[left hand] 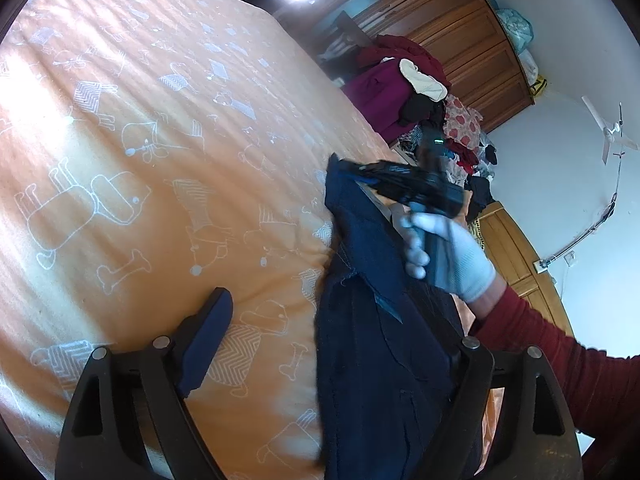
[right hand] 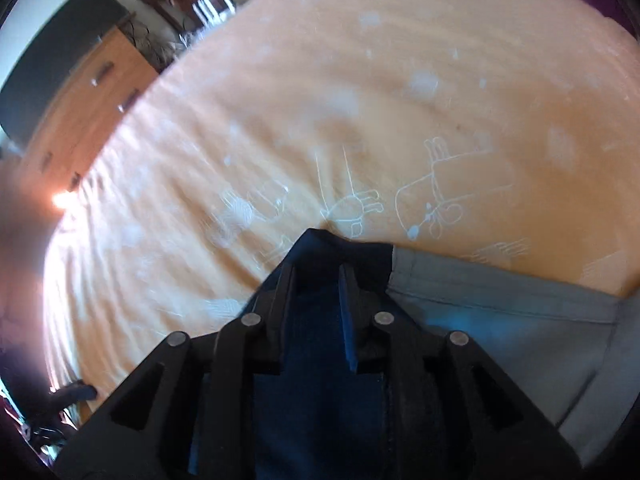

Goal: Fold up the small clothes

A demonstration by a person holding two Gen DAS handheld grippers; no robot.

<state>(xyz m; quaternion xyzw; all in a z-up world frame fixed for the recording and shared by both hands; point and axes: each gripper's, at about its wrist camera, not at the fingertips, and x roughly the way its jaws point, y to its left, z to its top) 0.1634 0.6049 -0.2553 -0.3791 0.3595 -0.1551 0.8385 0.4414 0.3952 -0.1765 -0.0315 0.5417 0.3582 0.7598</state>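
Note:
A dark navy garment (left hand: pixel 372 340) hangs in a long fold above the orange bed sheet (left hand: pixel 160 128). Its top corner is pinched in my right gripper (left hand: pixel 360 172), which a white-gloved hand (left hand: pixel 452 256) holds. In the right wrist view that gripper (right hand: pixel 316 276) is shut on the navy cloth (right hand: pixel 320 360), and a grey panel of fabric (right hand: pixel 500 320) spreads out to the right. My left gripper (left hand: pixel 340 320) stands wide open low over the bed. Its left finger (left hand: pixel 208 340) is bare, and the garment drapes over its right finger.
The bed sheet (right hand: pixel 360 100) carries white dog drawings. A heap of mixed clothes (left hand: pixel 420 92) lies past the bed's far edge, in front of a wooden wardrobe (left hand: pixel 460 40). A wooden dresser (right hand: pixel 88 108) stands beside the bed.

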